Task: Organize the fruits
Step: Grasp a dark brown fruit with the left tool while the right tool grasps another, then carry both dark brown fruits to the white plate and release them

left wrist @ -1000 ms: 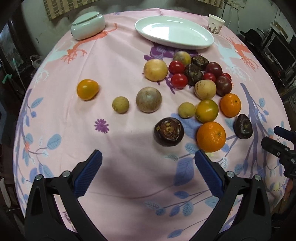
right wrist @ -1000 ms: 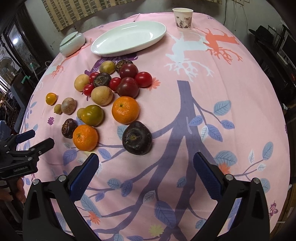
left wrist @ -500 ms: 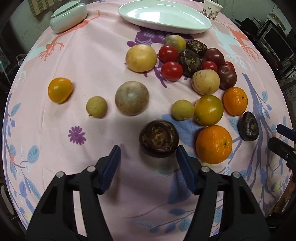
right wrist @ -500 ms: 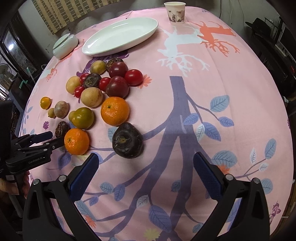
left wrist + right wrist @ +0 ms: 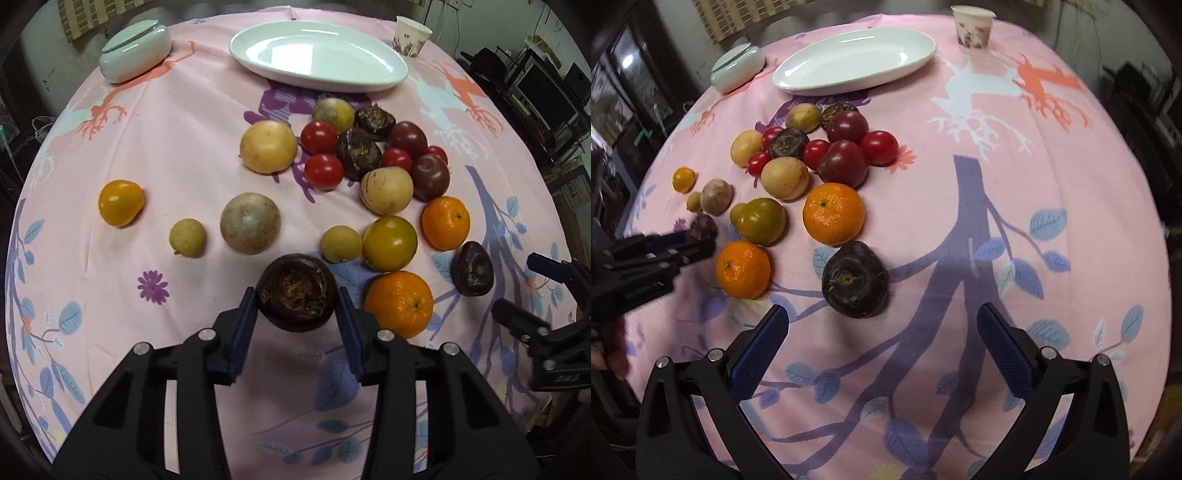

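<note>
Many fruits lie loose on the pink tablecloth point(image 5: 184, 122): oranges, red tomatoes, yellow-brown round fruits and dark brown ones. My left gripper point(image 5: 296, 295) points down at the nearest dark brown fruit point(image 5: 297, 291). Its jaws are closing, and both blue pads touch the fruit's sides. The right wrist view shows that same gripper point(image 5: 698, 240) at the left edge with the dark fruit point(image 5: 703, 227) at its tips. My right gripper point(image 5: 882, 332) stands open with nothing between its fingers, just short of another dark brown fruit point(image 5: 855, 280). It also shows in the left wrist view as the right gripper point(image 5: 513, 282).
A white oval plate point(image 5: 317, 55) lies at the far side beyond the fruit pile. A paper cup point(image 5: 412, 37) stands to its right and a pale lidded jar point(image 5: 136, 55) to its left. An orange point(image 5: 399, 304) sits close to the right of my left gripper.
My left gripper has moved forward to the dark brown fruit, and its jaws have narrowed from wide apart to the fruit's sides. The right gripper has stayed open and nearly still.
</note>
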Demonstrator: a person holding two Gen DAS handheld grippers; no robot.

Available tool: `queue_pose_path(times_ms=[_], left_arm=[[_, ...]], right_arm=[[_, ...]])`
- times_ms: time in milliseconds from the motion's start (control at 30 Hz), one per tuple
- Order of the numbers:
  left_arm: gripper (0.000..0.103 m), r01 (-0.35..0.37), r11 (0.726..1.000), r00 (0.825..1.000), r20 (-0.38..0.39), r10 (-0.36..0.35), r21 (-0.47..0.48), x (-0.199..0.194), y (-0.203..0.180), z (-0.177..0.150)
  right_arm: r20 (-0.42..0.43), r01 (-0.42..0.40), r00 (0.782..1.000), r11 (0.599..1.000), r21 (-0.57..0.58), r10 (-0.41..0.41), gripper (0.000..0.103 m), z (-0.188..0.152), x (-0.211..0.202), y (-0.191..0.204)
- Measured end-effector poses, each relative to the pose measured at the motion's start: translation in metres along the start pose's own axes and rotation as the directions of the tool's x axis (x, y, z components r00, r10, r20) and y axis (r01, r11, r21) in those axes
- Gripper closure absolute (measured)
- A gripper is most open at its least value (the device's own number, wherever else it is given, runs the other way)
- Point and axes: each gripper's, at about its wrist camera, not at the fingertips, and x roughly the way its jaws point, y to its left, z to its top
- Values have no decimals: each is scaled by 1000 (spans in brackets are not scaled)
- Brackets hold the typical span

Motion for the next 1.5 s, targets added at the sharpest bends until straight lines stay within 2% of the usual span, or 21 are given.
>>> queue_pose_path(times_ms=[67, 100, 133, 167, 300, 367, 467, 667, 900, 1000, 1200, 1333, 1500], left_arm=[[59, 9, 1000, 1000, 16, -9, -16, -8, 3, -2], [59, 16, 1000, 1000, 19, -16, -23, -12, 5, -4], [59, 24, 999, 1000, 20, -24, -30, -14, 6, -5], [59, 27, 999, 999, 21, -26, -34, -14, 6, -7], [59, 38, 998, 999, 15, -37, -51, -19, 9, -13], [59, 45, 997, 999, 16, -45, -57, -20, 10, -15], [59, 46, 997, 999, 12, -46, -65, -19, 11, -18], [59, 49, 997, 999, 18, -48, -59, -21, 12, -17], [59, 61, 997, 997, 59, -58, -49, -29, 13, 9], [59, 66, 997, 993, 96, -64, -25, -35, 11, 32], [59, 53, 998, 985, 162, -56, 26, -31, 0, 97], [59, 39, 999, 984, 173, -45, 35, -10, -2, 152], [59, 10, 1000, 991, 134, -13, 27, 37, 5, 212]], right_arm=[[1, 17, 1000, 997, -69, -17, 9, 0, 5, 8], [-13, 11, 1000, 996, -89, -12, 17, 1, 9, 11], [-24, 13, 1000, 995, -97, -15, 24, 2, 13, 12], [-34, 12, 999, 995, -102, -16, 27, 3, 16, 13], [-74, -13, 997, 993, -114, 5, 54, 6, 30, 17], [-66, -7, 998, 991, -134, -2, 57, 7, 32, 22], [-59, -7, 998, 989, -151, -2, 58, 8, 33, 23], [-51, -58, 997, 994, -90, 53, 59, 13, 20, 11], [24, -91, 995, 994, -60, 93, 59, 36, -8, 4], [80, -107, 991, 992, -62, 111, 59, 61, -21, 3], [183, -125, 974, 989, -72, 137, 59, 132, -25, 0], [214, -117, 968, 991, -64, 128, 59, 182, -6, -6], [192, -78, 978, 996, -45, 85, 59, 241, 42, -19]])
